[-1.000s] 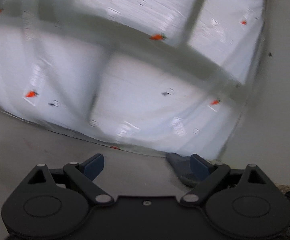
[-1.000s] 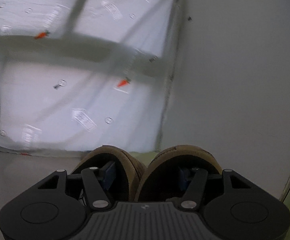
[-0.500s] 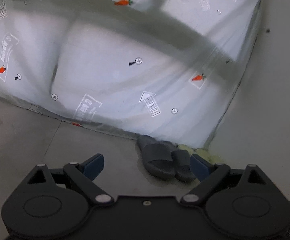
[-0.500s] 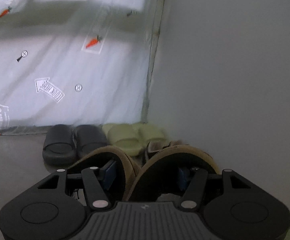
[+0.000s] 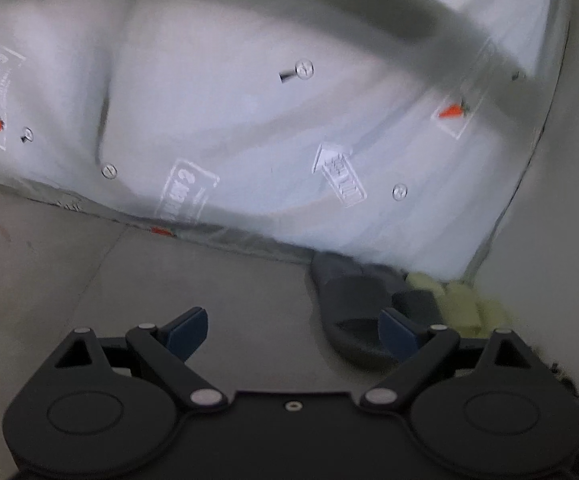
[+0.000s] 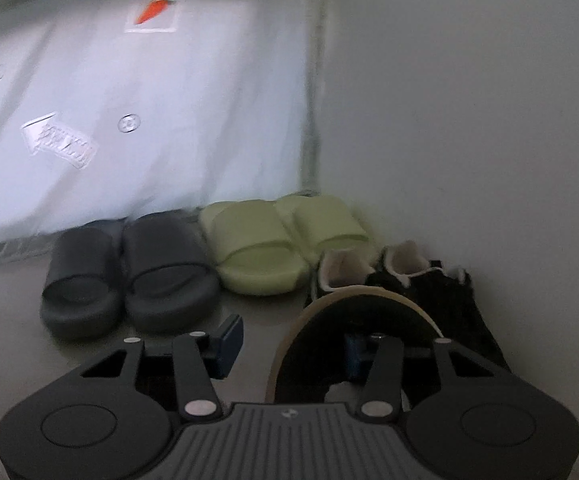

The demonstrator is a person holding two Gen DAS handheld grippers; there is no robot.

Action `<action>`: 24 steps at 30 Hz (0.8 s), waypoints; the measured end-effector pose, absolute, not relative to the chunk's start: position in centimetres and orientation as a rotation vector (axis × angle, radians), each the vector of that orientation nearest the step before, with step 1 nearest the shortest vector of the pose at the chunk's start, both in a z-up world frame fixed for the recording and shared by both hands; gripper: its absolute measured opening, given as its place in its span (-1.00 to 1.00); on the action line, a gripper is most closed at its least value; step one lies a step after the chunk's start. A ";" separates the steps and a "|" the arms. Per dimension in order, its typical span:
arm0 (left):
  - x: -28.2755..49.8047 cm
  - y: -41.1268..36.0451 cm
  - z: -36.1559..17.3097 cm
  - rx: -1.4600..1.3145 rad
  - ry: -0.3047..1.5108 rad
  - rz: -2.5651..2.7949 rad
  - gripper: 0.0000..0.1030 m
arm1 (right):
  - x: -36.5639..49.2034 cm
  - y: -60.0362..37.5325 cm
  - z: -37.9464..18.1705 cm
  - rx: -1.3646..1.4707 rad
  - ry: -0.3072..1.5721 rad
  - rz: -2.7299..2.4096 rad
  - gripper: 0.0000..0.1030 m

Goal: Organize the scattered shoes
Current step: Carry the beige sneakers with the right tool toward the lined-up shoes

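Right tool (image 6: 289,340) now spread apart, one tan-rimmed shoe (image 6: 349,320) remaining, left tool (image 5: 295,330) apart, smooth grey slides (image 6: 129,276).

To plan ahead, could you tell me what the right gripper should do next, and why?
Probably draw the right gripper back out of the tan-rimmed shoe: its fingers stand apart, one inside the shoe, which sits by the lined black pair.

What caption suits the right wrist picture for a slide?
Right gripper, a tan-rimmed shoe around one finger, faces paired grey slides, green slides and black lined shoes by the wall.
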State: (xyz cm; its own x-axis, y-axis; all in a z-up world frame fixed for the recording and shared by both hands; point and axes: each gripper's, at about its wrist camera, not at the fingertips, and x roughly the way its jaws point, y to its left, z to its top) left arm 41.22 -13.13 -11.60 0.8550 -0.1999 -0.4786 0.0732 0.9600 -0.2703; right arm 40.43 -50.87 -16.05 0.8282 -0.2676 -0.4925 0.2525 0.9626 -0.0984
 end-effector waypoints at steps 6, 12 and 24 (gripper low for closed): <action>42.8 -14.4 -12.8 -0.255 0.582 -0.194 0.80 | 43.0 -51.3 -16.2 -0.037 0.659 -0.089 0.04; 42.7 -14.2 -12.7 -0.255 0.576 -0.189 0.80 | 44.5 -53.9 -14.9 0.061 0.824 0.120 0.17; 42.6 -13.6 -12.9 -0.288 0.589 -0.166 0.80 | 48.1 -50.8 -17.3 0.013 0.990 0.119 0.45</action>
State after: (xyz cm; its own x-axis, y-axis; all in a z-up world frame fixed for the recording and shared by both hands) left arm 42.62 -13.59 -12.91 0.8199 -0.2354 -0.5218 0.0721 0.9468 -0.3137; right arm 48.06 -50.81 -17.34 0.5426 0.1066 -0.8332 -0.0945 0.9934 0.0655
